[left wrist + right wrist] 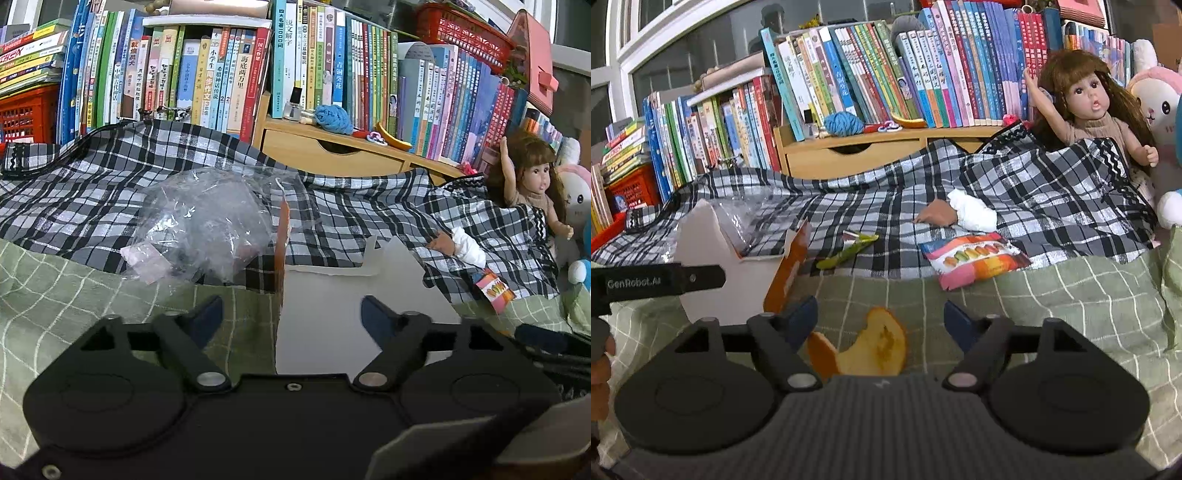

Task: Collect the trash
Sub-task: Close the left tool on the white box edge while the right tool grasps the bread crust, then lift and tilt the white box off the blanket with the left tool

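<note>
A: What colours are showing around the plaid cloth [886,192]?

B: The cloth itself is showing black, white and grey checks. Just below it, the bedsheet [1052,295] is showing pale green with a white grid.

A: And lying on the cloth?

B: A snack packet [975,258] is showing pink with rainbow-coloured macarons, and a wrapper [849,249] is showing yellow-green. At its left, a torn box [731,280] is showing white outside with orange.
</note>
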